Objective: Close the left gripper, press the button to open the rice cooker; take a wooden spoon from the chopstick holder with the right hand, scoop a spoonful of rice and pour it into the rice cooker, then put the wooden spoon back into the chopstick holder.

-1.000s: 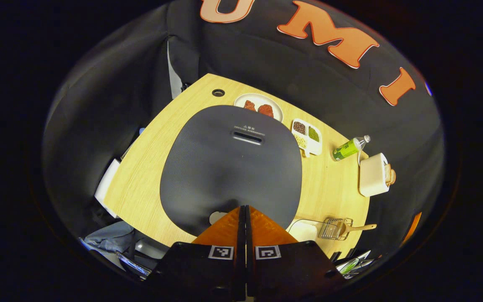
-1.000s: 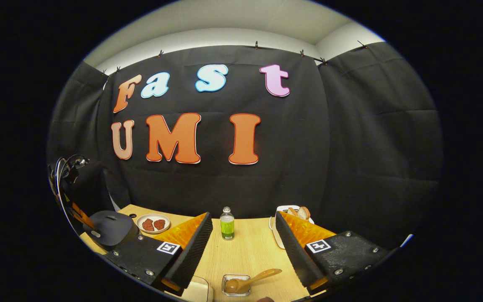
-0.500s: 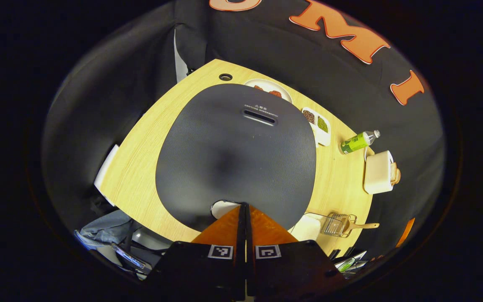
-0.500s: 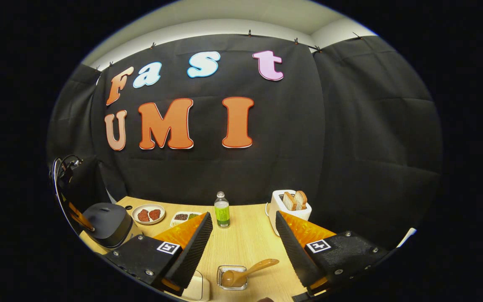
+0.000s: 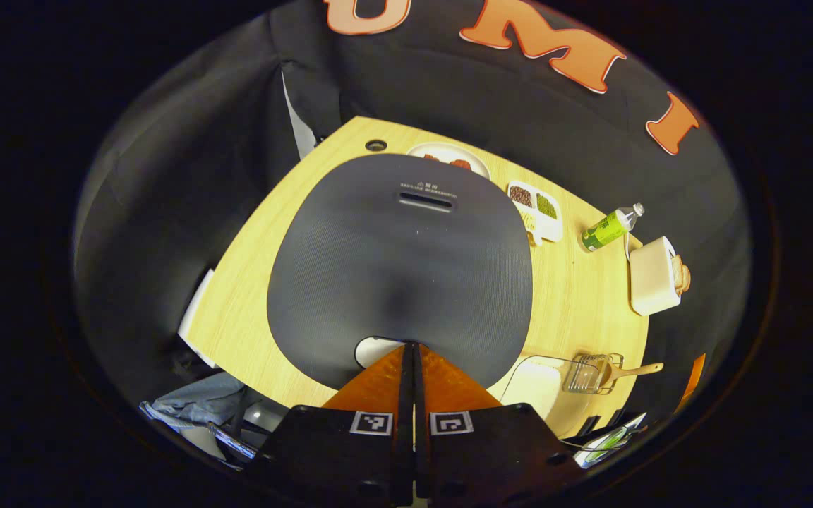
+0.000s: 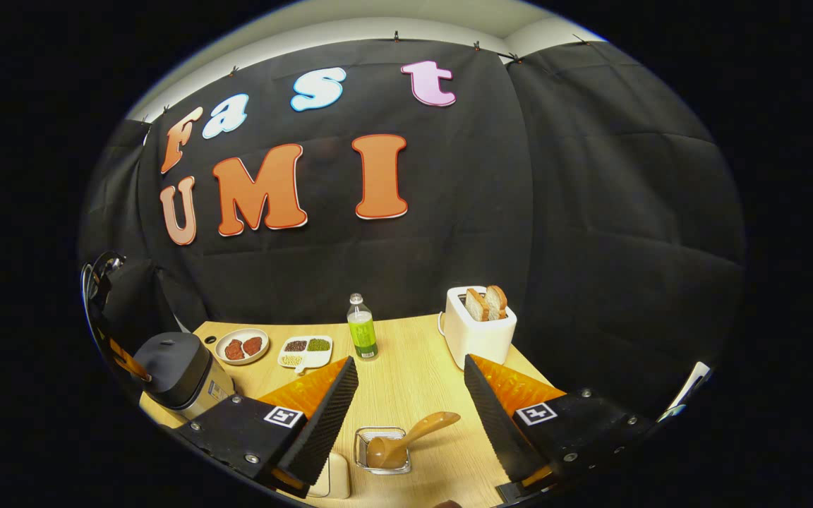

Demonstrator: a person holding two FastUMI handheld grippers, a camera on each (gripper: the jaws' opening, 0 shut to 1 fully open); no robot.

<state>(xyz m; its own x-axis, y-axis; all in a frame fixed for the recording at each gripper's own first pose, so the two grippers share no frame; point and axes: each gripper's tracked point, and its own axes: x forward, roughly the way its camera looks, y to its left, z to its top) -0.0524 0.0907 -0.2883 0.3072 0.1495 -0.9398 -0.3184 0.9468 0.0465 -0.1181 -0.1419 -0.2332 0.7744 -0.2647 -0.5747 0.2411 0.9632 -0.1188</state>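
The rice cooker [image 5: 399,261] stands at the left end of the wooden table [image 5: 583,296], its dark lid down, and in the left gripper view that lid spreads wide beneath the camera. At the lid's near edge sits the pale button [image 5: 372,350], and the left gripper [image 5: 410,347], its two fingers pressed together with nothing between them, has its tips at that button; whether they press it or just meet it cannot be told. In the right gripper view the cooker [image 6: 173,370] shows at the table's left edge. The chopstick holder [image 6: 382,449], a small clear wire-framed box, sits near the table's front edge, and the wooden spoon [image 6: 406,439] rests in it bowl down, its handle leaning out to the right. The right gripper [image 6: 406,395] hovers above and just short of it, jaws spread wide and empty, the spoon showing in the gap between them. Just left of the holder is a pale container [image 6: 332,483], partly hidden by a finger. Farther back stand a plate [image 6: 241,346] with two reddish pieces, a divided dish [image 6: 305,351] of grains, a green-labelled bottle [image 6: 362,336], and a white toaster [image 6: 477,331] with bread slices standing in it.
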